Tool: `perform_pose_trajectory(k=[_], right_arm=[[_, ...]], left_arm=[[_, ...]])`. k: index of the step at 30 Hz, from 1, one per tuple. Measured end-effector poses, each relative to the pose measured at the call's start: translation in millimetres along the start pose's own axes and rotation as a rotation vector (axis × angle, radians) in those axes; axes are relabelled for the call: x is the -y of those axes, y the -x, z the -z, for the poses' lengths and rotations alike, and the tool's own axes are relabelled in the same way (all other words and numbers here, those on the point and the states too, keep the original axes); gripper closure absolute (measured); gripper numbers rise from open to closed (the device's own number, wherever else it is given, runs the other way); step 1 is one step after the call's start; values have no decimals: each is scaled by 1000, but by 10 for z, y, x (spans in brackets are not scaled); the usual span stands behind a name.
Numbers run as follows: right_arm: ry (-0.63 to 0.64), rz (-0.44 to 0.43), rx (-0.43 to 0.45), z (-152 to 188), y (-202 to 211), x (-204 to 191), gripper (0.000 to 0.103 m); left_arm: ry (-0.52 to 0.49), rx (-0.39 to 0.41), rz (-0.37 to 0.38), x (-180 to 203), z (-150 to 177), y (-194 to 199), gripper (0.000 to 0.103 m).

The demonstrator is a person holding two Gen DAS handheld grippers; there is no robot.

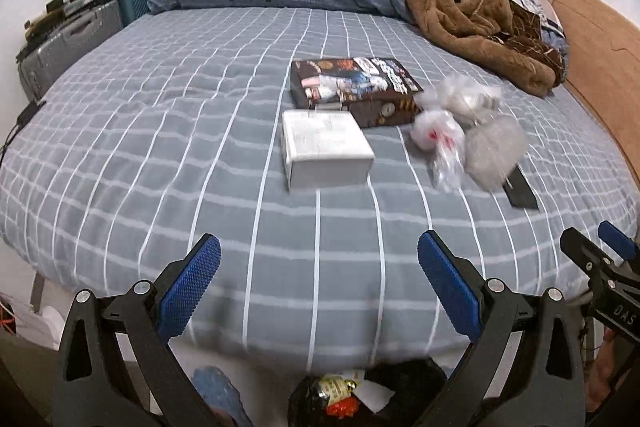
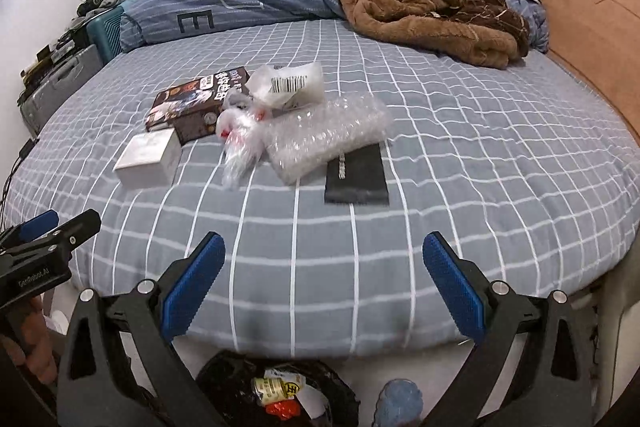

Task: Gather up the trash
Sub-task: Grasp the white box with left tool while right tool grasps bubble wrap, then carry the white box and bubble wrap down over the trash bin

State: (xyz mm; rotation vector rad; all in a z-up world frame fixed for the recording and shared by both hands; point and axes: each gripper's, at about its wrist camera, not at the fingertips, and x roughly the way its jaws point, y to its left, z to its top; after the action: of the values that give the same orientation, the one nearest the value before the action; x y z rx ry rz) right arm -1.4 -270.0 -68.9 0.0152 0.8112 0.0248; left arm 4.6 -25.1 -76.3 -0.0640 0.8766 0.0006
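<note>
While both pairs of blue-padded fingers stand spread wide with nothing between them, the left gripper (image 1: 319, 259) and the right gripper (image 2: 324, 259) hover over the near edge of the bed with the grey sheet checked in white lines (image 2: 480, 155), and the trash lies well ahead of them on that sheet. Straight ahead of the left gripper's fingers (image 1: 192, 287) sits a small white cardboard box (image 1: 326, 147), and just beyond it, touching or nearly so, a flat dark brown printed carton (image 1: 352, 87). Ahead of the right gripper's fingers (image 2: 454, 287) lies a flat black rectangular packet (image 2: 357, 179), its far end tucked under a clear bubble-wrap pouch (image 2: 328, 139). To the left of that pouch is a crumpled clear plastic bag with red marks (image 2: 240, 139), and beyond it a white plastic bag with a barcode label (image 2: 290, 85), resting against the brown carton. Below and between the fingers of each gripper, off the bed, a black-lined bin (image 2: 224, 383) holds a yellow-labelled wrapper and something red. At the far side of the bed are a rumpled blue striped duvet (image 2: 240, 3) and a brown fleece blanket (image 2: 420, 3).
</note>
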Motion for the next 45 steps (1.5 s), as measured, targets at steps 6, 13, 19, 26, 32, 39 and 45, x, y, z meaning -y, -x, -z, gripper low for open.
perform_pose_trajectory(k=[6, 13, 19, 26, 32, 39, 45], right_arm=[[-8, 27, -15, -309, -362, 100, 8], [-10, 18, -42, -574, -711, 139, 8], [-54, 16, -74, -717, -999, 119, 8], [-107, 7, -128, -765, -1245, 92, 16], [-107, -21, -158, -729, -1330, 32, 34], [-143, -73, -173, -726, -1326, 75, 74], [-132, -74, -162, -754, -1253, 91, 78]], left_arm=[[-17, 6, -16, 36, -297, -261, 6], [-15, -20, -26, 43, -513, -551, 6], [-34, -47, -32, 122, -579, -759, 6], [-52, -80, -48, 163, -573, -961, 7], [-45, -92, -50, 135, -576, -1023, 16], [-29, -106, -11, 97, -560, -1043, 29], [-37, -92, -20, 120, -554, -979, 29]])
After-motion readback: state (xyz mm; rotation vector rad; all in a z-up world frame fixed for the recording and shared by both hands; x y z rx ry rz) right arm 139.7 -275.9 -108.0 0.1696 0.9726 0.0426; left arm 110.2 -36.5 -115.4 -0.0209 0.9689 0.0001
